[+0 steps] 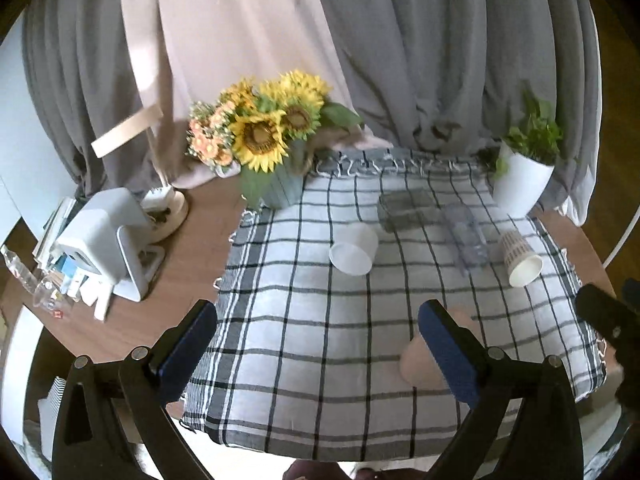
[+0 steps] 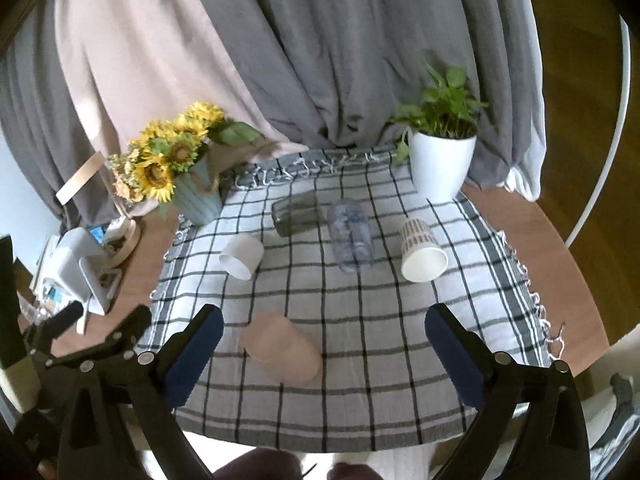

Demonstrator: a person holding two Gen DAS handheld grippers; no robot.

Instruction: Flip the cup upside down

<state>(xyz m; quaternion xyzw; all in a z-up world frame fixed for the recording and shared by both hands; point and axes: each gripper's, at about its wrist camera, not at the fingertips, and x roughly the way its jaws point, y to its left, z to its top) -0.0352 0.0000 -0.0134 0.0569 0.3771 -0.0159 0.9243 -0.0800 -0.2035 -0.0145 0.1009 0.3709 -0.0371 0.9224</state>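
Grey curtains back a round wooden worktop (image 2: 560,280) laid with a checked cloth (image 2: 360,340). Left to right lie 5 cups on their sides: a white cup (image 2: 240,258), a pink cup (image 2: 280,346) nearest, a dark glass (image 2: 296,212), a clear tumbler (image 2: 352,236) and a patterned paper cup (image 2: 422,250). Both the left tongs (image 1: 318,344) and right tongs (image 2: 324,344) stand wide, holding nothing, so the approach seems in hand. Next, probably, close on the pink cup's wall and turn it mouth-down.
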